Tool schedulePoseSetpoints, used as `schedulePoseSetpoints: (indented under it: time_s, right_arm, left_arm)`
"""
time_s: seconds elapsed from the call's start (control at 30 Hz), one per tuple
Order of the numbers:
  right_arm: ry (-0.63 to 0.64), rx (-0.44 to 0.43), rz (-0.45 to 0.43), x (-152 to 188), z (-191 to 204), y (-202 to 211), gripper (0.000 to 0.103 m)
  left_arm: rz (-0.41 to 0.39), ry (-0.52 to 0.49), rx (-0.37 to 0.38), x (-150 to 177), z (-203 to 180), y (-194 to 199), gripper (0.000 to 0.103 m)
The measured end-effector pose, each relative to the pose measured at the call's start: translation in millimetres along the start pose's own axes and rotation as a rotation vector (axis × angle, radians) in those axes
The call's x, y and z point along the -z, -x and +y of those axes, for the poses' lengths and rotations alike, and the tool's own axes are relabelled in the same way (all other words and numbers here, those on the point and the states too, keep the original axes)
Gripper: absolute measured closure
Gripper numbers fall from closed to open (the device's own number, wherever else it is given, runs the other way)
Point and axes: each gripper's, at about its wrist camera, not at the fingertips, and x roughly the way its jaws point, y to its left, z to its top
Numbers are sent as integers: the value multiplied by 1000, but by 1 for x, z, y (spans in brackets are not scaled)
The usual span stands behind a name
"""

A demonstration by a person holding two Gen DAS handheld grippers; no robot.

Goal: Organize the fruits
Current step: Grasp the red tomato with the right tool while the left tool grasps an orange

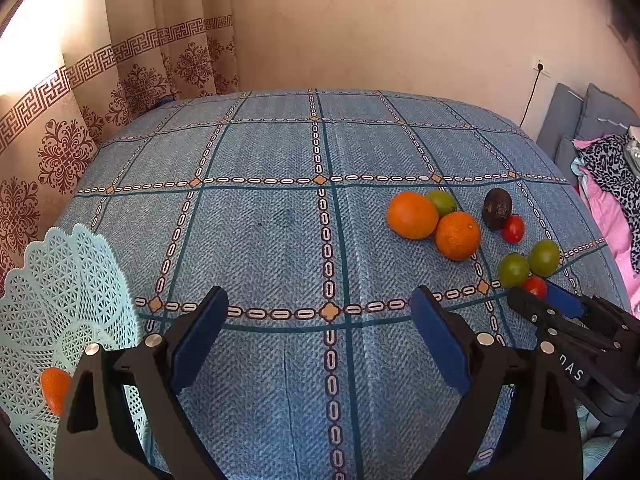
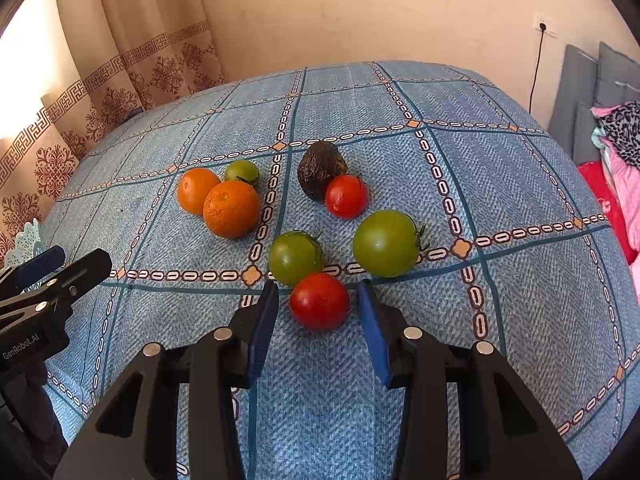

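Note:
Loose fruit lies on the blue checked cloth [image 2: 520,200]: two oranges [image 2: 231,209] [image 2: 197,190], a small green tomato [image 2: 241,171], a dark avocado [image 2: 320,168], a red tomato [image 2: 346,196] and two green tomatoes [image 2: 295,258] [image 2: 386,243]. My right gripper [image 2: 318,294] is open, its blue pads on either side of the near red tomato [image 2: 320,301], with small gaps showing. My left gripper [image 1: 320,300] is open and empty over bare cloth. A pale blue lattice basket [image 1: 60,300] at the left holds one orange fruit [image 1: 54,390].
Patterned curtains [image 1: 132,80] hang behind the far left edge. Grey cushions and a heap of pink and leopard-print fabric [image 2: 620,152] lie off the right edge. A black cable runs down the wall from a socket [image 2: 543,26]. The fruit cluster [image 1: 457,236] lies right of the left gripper.

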Motion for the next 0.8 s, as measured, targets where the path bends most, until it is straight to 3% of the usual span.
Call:
schedulePoseSetpoints:
  time_s: [0.17, 0.5, 0.8]
  right_arm:
    - [-2, -2, -8, 4, -3, 6, 74]
    - [-34, -23, -34, 17, -14, 22, 75]
    - [-45, -47, -30, 21, -15, 18, 74]
  left_arm:
    - [9, -9, -5, -8, -6, -12, 9]
    - [20, -53, 14, -26, -27, -36, 10]
    - [60, -98, 58, -42, -42, -64, 20]
